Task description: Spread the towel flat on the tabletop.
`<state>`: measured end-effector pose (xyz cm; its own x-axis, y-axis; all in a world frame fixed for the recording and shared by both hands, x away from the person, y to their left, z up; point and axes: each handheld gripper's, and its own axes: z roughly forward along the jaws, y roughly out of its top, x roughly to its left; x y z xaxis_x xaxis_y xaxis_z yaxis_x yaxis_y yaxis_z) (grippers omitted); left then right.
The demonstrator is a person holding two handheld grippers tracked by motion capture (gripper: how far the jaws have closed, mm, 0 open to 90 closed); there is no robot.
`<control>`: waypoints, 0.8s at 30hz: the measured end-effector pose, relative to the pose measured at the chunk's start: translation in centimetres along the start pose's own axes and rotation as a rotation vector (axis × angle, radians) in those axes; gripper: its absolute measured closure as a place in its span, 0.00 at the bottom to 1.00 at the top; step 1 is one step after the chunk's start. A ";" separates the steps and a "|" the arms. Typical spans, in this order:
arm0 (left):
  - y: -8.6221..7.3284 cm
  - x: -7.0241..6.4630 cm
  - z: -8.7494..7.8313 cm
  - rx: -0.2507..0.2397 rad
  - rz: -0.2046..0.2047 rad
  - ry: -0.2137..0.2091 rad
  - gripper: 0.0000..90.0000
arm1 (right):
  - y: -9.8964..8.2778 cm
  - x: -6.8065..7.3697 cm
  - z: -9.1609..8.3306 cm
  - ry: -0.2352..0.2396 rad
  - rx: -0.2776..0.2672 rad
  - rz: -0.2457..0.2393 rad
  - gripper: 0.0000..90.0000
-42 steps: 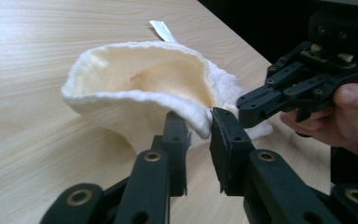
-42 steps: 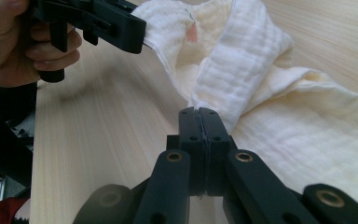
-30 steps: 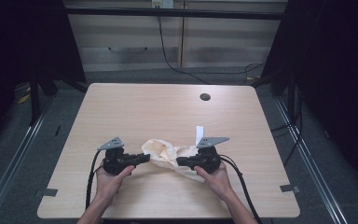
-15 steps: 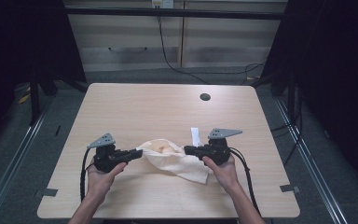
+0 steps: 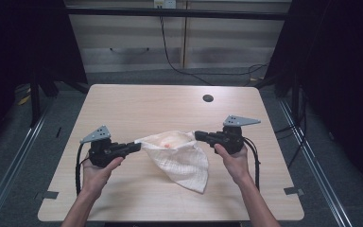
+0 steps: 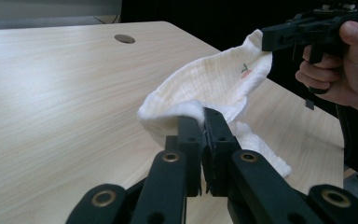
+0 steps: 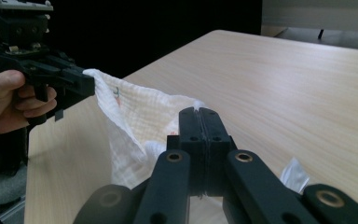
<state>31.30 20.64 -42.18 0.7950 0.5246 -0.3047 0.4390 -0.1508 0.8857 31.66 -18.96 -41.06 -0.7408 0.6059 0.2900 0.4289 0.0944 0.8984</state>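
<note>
Above the near half of the light wooden table (image 5: 123, 109), you hold a white muslin cloth (image 5: 182, 158) stretched between your two grippers, one corner in each. Your left gripper (image 5: 134, 146) points inward from the left side of the high view, its jaws pinched tight on the cloth's left corner; in the left gripper view the fabric (image 6: 205, 88) bunches up right at the tips of those closed black jaws, with barely a sliver of gap between them. Your right gripper (image 5: 199, 135) points inward from the right, and its jaws are likewise clamped together on the opposite corner, where a small tuft of the cloth (image 7: 140, 121) pokes out above the tips in the right gripper view. Between the two grips the top edge of the cloth sags in a shallow curve, and the rest hangs down in a loose, pointed fold toward your side of the table, its lowest corner resting on the tabletop between your forearms. A small red and green mark shows on the fabric near the corner your right gripper holds. Your left hand (image 5: 97, 170) and right hand (image 5: 234, 158) wrap the gripper handles, and a black cable trails down from each. A round dark grommet hole (image 5: 208, 98) sits in the tabletop toward the far edge, well apart from the cloth.
</note>
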 end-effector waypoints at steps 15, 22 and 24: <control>3.0 0.2 -2.5 -0.066 0.035 0.026 0.97 | 3.4 0.5 -1.4 -0.018 -0.051 -0.056 0.99; 5.5 -0.3 -3.6 -0.093 0.090 0.028 0.97 | 5.1 0.9 -2.7 -0.018 -0.091 -0.072 0.99; 5.9 -0.4 -3.8 -0.095 0.100 0.031 0.97 | 5.5 1.0 -3.3 -0.018 -0.108 -0.072 0.99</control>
<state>31.98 22.75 -35.46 0.8190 0.5365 -0.2034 0.3152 -0.1246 0.9408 31.60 -20.40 -34.74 -0.7578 0.6147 0.2188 0.3164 0.0529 0.9471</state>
